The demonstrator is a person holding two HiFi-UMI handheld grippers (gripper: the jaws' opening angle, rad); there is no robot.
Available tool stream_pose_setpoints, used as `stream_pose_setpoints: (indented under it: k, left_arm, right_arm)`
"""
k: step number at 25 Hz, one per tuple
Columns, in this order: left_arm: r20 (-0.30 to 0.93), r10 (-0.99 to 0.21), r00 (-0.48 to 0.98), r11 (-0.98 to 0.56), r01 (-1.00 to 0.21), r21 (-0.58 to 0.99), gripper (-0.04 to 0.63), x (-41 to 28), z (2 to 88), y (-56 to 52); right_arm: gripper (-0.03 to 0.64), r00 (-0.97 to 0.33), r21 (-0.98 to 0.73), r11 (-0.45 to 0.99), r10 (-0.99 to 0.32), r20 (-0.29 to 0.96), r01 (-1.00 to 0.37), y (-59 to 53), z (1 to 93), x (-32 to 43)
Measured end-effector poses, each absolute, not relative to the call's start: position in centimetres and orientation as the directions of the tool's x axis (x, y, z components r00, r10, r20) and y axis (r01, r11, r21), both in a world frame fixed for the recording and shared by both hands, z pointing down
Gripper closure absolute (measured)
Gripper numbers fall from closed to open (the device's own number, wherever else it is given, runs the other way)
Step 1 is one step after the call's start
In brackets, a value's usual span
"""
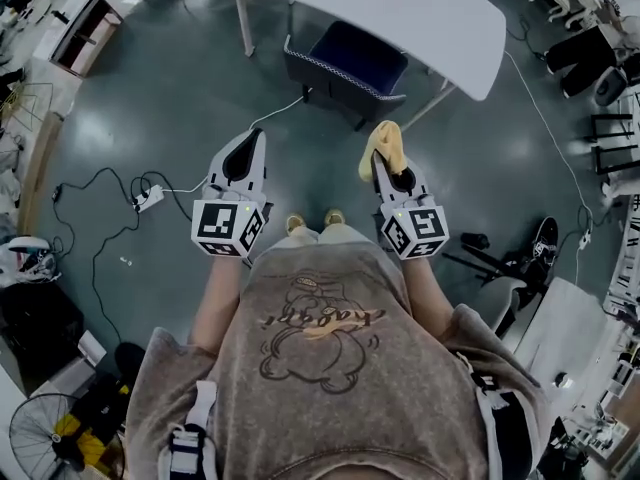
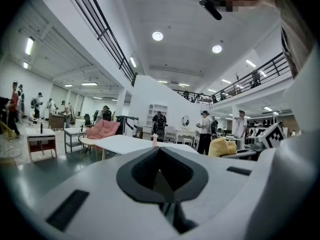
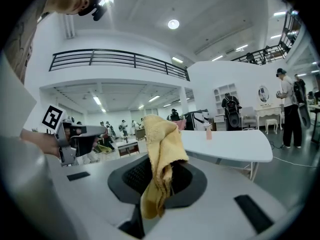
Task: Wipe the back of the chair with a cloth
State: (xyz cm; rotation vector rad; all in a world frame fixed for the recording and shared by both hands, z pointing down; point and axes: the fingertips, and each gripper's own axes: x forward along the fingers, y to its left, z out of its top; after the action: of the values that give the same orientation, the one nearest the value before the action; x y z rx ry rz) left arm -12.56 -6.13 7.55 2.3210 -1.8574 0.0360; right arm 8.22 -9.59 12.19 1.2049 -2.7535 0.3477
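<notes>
The right gripper (image 1: 384, 164) has its fingers clenched on a yellow cloth (image 1: 385, 144), which bunches above the tips and hangs down between them. The left gripper (image 1: 251, 140) has its fingers pressed together, nothing between them. The person holds both out in front, side by side and apart, above the grey floor (image 1: 170, 98). The dark blue chair (image 1: 345, 60) stands well ahead of them, tucked partly under the white tabletop (image 1: 430, 13). The cloth does not touch it.
</notes>
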Motion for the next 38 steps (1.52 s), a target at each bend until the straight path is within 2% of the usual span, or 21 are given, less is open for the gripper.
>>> stream_pose_setpoints:
  k: [18, 23, 31, 38]
  left_arm:
    - [0.124, -0.968, 0.217, -0.201, -0.971, 0.126, 0.588, -11.2, 7.4, -9.3]
    - [0.125, -0.958, 0.259, -0.241, -0.961, 0.138, 0.588, -10.4, 8.2, -10.9]
    - [0.118, -0.934, 0.336, -0.317, -0.936, 0.155, 0.588, -10.8, 13.5, -13.3]
    - [0.099, -0.935, 0.341, -0.325, -0.934, 0.151, 0.588, -10.0, 19.8, -14.7]
  right_arm:
    - [0.548, -0.702, -0.169, 0.682, -0.690, 0.175, -0.712, -12.8, 11.7, 8.7]
    - [0.548, -0.678, -0.169, 0.656, -0.713, 0.179, -0.735, -13.7, 12.1, 9.9]
    - [0.548, -0.640, -0.167, 0.618, -0.749, 0.171, -0.768, -14.0, 16.4, 9.1]
    - [0.548, -0.629, -0.153, 0.611, -0.757, 0.175, -0.777, -14.2, 22.2, 10.1]
